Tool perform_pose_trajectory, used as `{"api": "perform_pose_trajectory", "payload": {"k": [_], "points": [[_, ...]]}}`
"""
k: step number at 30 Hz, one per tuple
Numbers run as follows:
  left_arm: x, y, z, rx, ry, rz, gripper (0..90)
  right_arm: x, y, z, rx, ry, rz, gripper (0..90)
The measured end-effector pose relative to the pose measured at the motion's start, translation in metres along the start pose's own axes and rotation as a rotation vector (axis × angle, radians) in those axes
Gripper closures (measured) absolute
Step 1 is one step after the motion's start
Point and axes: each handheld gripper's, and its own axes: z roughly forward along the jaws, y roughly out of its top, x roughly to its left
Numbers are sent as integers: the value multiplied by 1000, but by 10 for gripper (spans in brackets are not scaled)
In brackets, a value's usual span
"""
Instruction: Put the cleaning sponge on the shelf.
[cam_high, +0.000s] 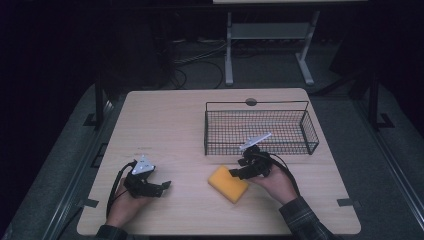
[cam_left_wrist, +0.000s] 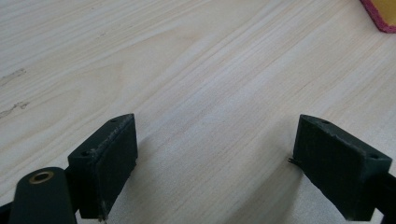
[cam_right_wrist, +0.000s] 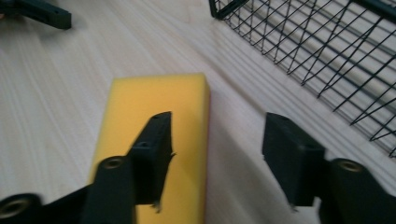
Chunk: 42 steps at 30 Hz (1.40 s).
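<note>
A yellow sponge (cam_high: 228, 183) lies flat on the wooden table (cam_high: 170, 125), in front of the wire basket (cam_high: 260, 131). My right gripper (cam_high: 235, 173) hovers open at the sponge's right end. In the right gripper view the sponge (cam_right_wrist: 159, 98) lies under one finger (cam_right_wrist: 154, 149), while the other finger stands over bare wood beside it; the right gripper (cam_right_wrist: 219, 120) holds nothing. My left gripper (cam_high: 164, 186) rests open near the front left, apart from the sponge. In the left gripper view the left gripper (cam_left_wrist: 217, 126) is wide open over bare wood, and a corner of the sponge (cam_left_wrist: 383, 11) shows with a dark red edge.
The black wire basket (cam_right_wrist: 327, 46) stands just beyond the right gripper, close to the sponge. The other gripper's jaw (cam_right_wrist: 42, 14) shows far off across the wood. A grey metal stand (cam_high: 265, 35) stands on the dark floor behind the table.
</note>
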Motion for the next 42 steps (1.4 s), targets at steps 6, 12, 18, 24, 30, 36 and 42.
{"api": "perform_pose_trajectory", "payload": {"k": [6, 12, 18, 24, 30, 36, 42], "points": [[0, 0, 0, 0, 0, 0, 128, 15, 1, -5, 13, 2, -9, 254], [0, 0, 0, -2, 0, -3, 128, 32, 2, -2, 43, 6, -53, 176], [0, 0, 0, -2, 0, -3, 128, 43, 2, 9, 80, -23, -93, 140], [0, 0, 0, -1, 0, -1, 128, 47, 1, 20, 113, -53, -118, 136], [0, 0, 0, -1, 0, -1, 128, 47, -3, 30, 133, -59, -126, 137], [0, 0, 0, 0, 0, 0, 128, 48, -5, 35, 153, -55, -140, 138], [0, 0, 0, 0, 0, 0, 128, 50, -7, 38, 167, -69, -158, 151]]}}
